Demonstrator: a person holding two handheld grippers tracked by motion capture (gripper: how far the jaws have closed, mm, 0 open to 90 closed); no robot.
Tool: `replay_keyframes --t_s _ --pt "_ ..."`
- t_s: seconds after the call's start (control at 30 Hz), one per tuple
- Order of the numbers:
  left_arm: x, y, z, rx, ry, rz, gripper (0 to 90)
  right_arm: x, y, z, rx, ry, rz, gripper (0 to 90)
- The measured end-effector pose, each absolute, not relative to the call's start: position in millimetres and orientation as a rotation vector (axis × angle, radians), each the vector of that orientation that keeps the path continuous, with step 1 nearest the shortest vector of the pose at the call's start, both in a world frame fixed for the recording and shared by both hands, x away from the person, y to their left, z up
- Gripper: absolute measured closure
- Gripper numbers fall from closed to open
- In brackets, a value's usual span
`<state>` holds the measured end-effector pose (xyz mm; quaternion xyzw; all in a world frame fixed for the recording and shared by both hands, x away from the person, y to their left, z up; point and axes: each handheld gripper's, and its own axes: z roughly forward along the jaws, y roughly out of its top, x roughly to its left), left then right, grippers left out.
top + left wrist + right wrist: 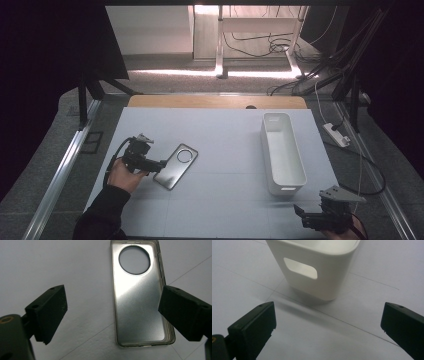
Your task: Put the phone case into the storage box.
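Pale grey-blue matting covers the desk (220, 150), and on it, left of centre in the high view, lies a clear phone case (176, 166) with a round camera cut-out toward its upper end. It rests flat and slanted, its lower end pointing toward the lower left of the frame. The left tool (160, 164) sits at that lower-left end of the case, gripped by the person's left hand (122, 175), a dark sleeve (100, 212) running off the bottom edge.

From the left gripper view, the case (140, 297) lies open side up, glossy inside, with the cut-out at the top of the frame. The left tool (112, 312) is spread wide and holds nothing: one jaw stands well clear over bare matting at the left, while the other overlaps the case's right edge in the picture; whether it touches cannot be told.

A white oblong bin (282, 152) stands right of centre in the high view, long axis running up the frame. The right tool (302, 214) is at the lower right, just below the bin's near end. In the right gripper view its jaws are wide apart with nothing between them, and the bin's end wall (312, 270), with a rounded handle slot, stands ahead at the top centre of the frame.
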<state>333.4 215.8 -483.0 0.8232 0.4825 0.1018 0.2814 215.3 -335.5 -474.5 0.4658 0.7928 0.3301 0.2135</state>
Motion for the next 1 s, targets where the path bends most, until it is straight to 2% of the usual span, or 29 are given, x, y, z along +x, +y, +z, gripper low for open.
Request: replay_keyframes --t_s 0.3,0.53,1.0 --pt "331 230 -481 2.164 1.28 0.304 0.1 215 -336 -474 1.291 2.198 0.92 0.1" --pt "331 232 -485 2.171 1.248 0.337 0.0 215 -336 -475 1.293 2.201 0.917 0.1" --pt "338 225 -514 2.222 1.242 0.295 0.0 215 -335 -475 1.285 2.207 0.908 0.1"
